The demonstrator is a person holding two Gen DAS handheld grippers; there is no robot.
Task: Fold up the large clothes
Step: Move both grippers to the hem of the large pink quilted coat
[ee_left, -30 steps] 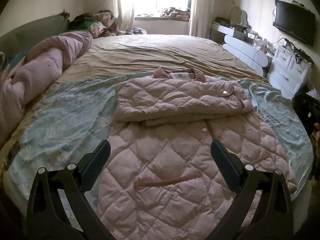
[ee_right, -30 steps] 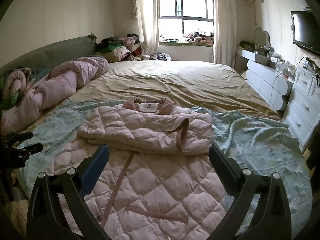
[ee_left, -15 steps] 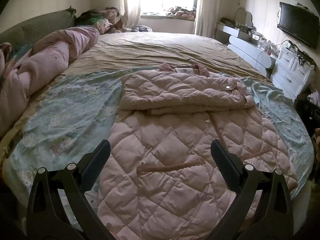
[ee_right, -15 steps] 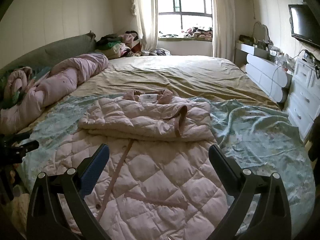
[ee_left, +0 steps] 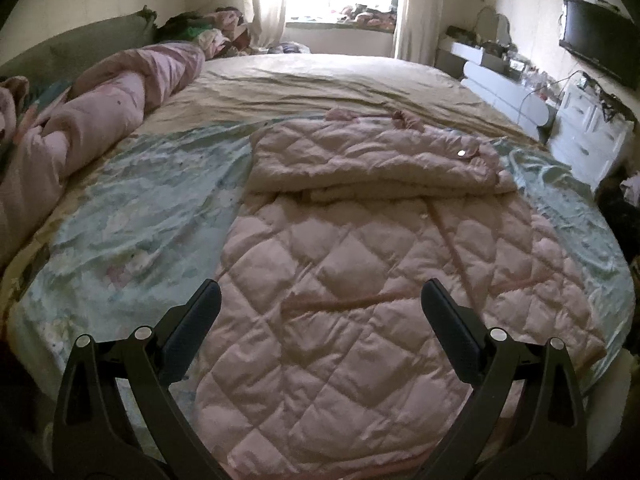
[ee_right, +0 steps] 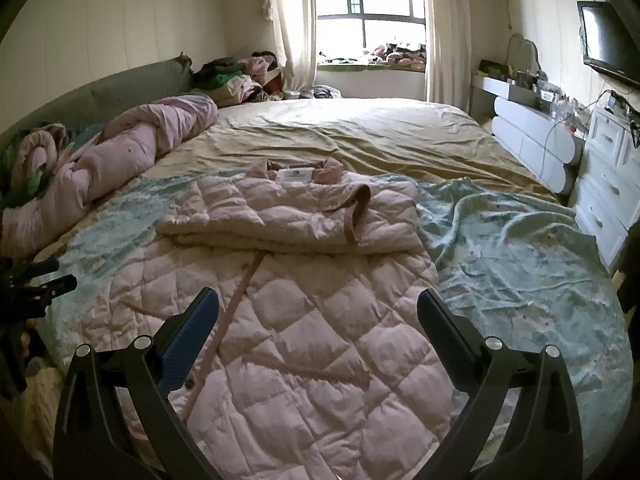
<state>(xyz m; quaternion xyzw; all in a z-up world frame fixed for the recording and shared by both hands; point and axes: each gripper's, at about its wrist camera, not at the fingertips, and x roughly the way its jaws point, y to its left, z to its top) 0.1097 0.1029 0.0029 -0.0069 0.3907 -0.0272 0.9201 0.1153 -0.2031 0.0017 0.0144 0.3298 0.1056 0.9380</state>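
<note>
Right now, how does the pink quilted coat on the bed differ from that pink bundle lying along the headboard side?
The quilted coat lies spread flat with its top part folded over; the pink duvet is rolled into a long heap. The coat shows diamond stitching and darker trim; the duvet looks smooth. Both are pale pink and padded.

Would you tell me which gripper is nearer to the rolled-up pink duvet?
Left. The left gripper has the duvet ahead-left; the right gripper is farther right.
</note>
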